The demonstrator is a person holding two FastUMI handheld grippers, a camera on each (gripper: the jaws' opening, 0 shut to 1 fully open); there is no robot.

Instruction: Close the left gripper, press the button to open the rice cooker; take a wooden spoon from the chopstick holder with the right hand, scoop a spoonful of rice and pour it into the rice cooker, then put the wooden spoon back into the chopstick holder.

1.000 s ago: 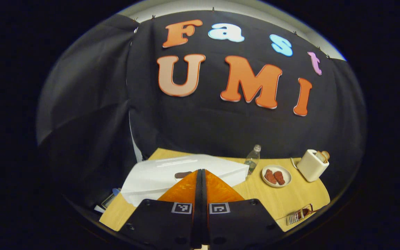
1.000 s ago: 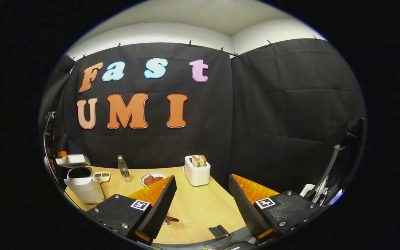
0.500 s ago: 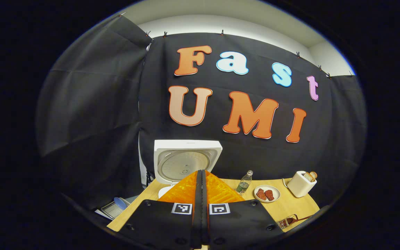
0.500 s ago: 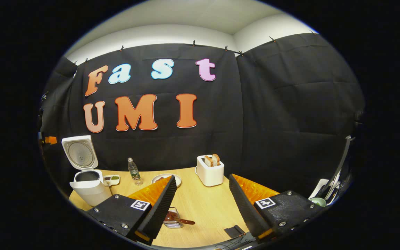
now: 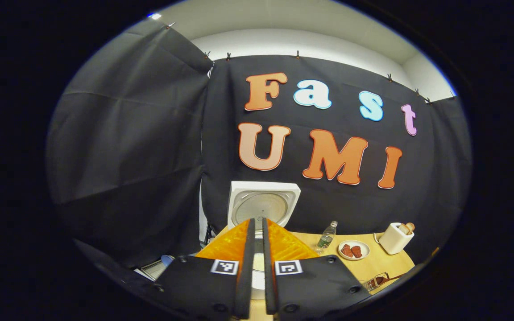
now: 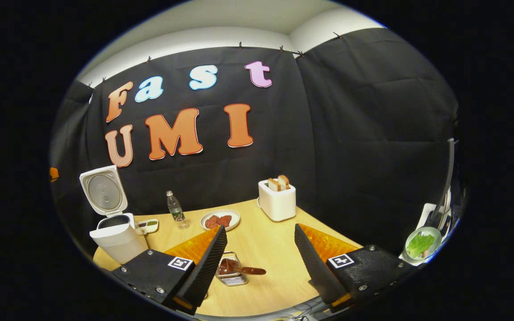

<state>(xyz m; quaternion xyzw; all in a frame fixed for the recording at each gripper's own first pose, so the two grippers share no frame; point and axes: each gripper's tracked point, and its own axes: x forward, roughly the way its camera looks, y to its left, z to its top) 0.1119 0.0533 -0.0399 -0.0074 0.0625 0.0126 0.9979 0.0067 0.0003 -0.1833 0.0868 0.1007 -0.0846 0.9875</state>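
1. The rice cooker (image 6: 116, 234) stands at about 9 o'clock in the right gripper view, its lid (image 6: 103, 191) swung up, so I'd judge the button press done and the spoon fetch next.
2. The left hand-held gripper (image 5: 257, 249) has its fingers nearly together with a thin slit between them, gripping nothing; the open lid sits at 12 o'clock just beyond its tips.
3. The right hand-held gripper (image 6: 257, 254) is spread wide and empty. The chopstick holder (image 6: 231, 272) lies low between its fingers, toward 7 o'clock, with the wooden spoon (image 6: 241, 269) resting across it, handle pointing to 3 o'clock.
4. Risk: the spoon lies nearly flat in a low wire holder. A pinch on the handle's far end could lever the bowl up or drag the light holder across the tabletop (image 6: 266, 249).
5. Risk: a thin handle held off-centre may twist in the fingers, spilling rice on the way to the pot.
6. Risk: the raised lid overhangs the pot's back edge; a high approach could knock it.
7. I cannot make out where the rice to be scooped is kept; a small dish (image 6: 149, 225) beside the cooker is too small to tell.
8. Writing: I can read no brand or label on the cooker, bottle (image 6: 175, 209) or toaster (image 6: 277, 203). The black-and-white square markers on the grippers carry patterns, not words.
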